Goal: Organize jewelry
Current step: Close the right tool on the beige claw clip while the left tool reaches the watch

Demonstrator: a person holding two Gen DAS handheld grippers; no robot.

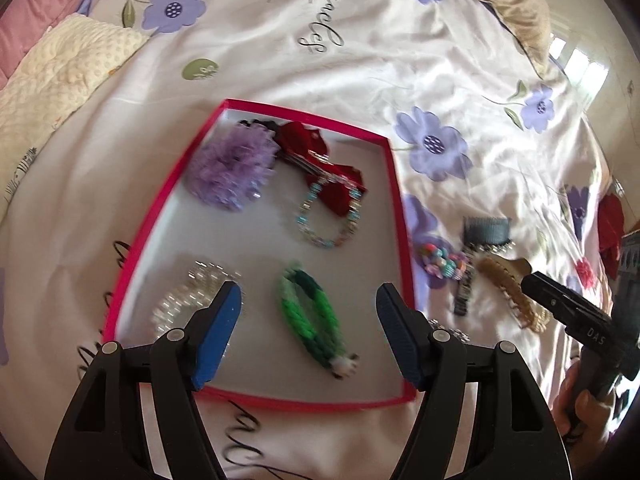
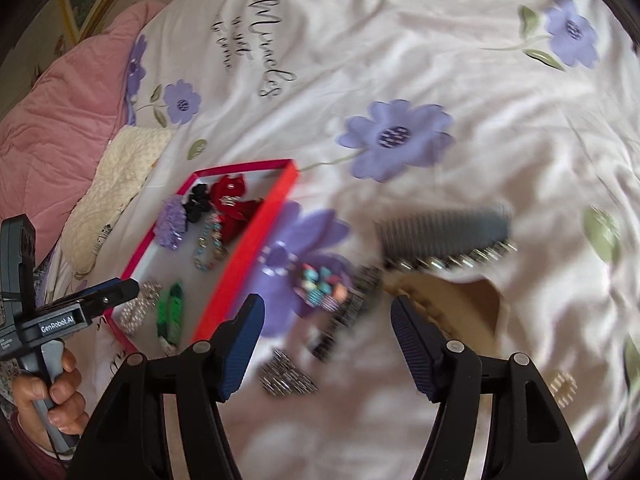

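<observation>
A red-rimmed tray [image 1: 128, 264] lies on the bed and holds a purple scrunchie [image 1: 230, 168], a red bow [image 1: 320, 164], a beaded bracelet [image 1: 328, 216], a silver bracelet [image 1: 188, 300] and a green woven bracelet [image 1: 310, 312]. My left gripper [image 1: 310, 320] hovers open over the tray's near end, above the green bracelet, with nothing held. My right gripper [image 2: 328, 320] is open and empty above loose pieces on the sheet: colourful beads [image 2: 320, 284], a black band [image 2: 348, 312], a grey comb [image 2: 444, 228] and a tan hair claw [image 2: 452, 308].
A sparkly silver piece [image 2: 286, 376] and a small gold clip [image 2: 562, 386] lie near the right gripper. The flowered white bedsheet [image 1: 360, 60] covers the bed. A cream pillow [image 1: 60, 72], pink bedding [image 2: 60, 120] and a tan pillow [image 1: 516, 4] border it. A hand [image 2: 52, 392] holds the left gripper's handle.
</observation>
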